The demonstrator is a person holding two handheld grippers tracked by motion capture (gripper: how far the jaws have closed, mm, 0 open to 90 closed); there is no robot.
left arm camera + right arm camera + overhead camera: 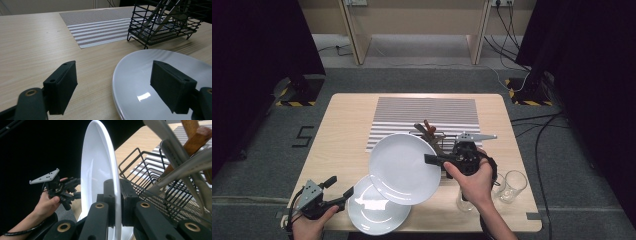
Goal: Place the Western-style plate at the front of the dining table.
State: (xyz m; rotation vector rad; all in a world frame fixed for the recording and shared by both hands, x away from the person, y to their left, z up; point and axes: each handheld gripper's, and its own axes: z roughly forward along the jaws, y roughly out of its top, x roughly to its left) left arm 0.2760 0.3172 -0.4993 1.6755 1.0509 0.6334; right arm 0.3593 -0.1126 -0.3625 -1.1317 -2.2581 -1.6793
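Right gripper (430, 159) pinched lifted plate (404, 167) at rim: glazed, slippery, fragile. Left gripper (339, 186) wide open at table's near-left edge.

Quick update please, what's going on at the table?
Right gripper shut on lifted plate. Left gripper open beside second plate. Wire rack close behind.

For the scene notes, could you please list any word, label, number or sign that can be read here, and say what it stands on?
"5": a dark mark on the grey floor left of the table.
No lettering shows on the plates, the wire rack, the glasses or the grippers.
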